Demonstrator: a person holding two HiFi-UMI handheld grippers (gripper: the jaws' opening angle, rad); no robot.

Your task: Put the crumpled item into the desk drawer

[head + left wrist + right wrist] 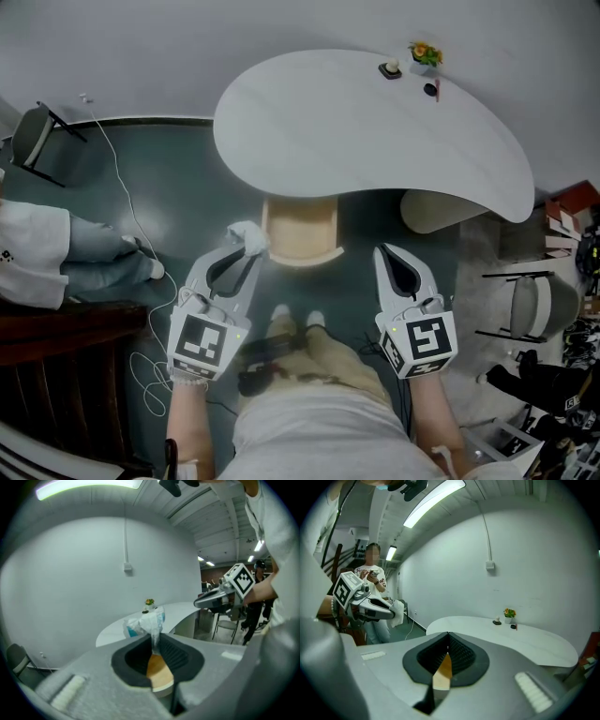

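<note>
The crumpled item [247,234] is a white wad of paper with a bit of blue, pinched at the tip of my left gripper [251,246], which is shut on it. It hangs just left of the open light-wood desk drawer [300,231] under the white curved desk [356,131]. In the left gripper view the crumpled item [146,622] sticks up between the closed jaws of the left gripper [153,637]. My right gripper [386,251] is shut and empty, to the right of the drawer. The right gripper view shows its jaws of the right gripper [448,634] closed, with the desk [511,637] beyond.
A small potted plant [425,53] and small dark items sit at the desk's far end. A seated person [56,253], a chair [37,136] and a white cable [141,234] are at the left. More chairs [530,305] and clutter stand at the right.
</note>
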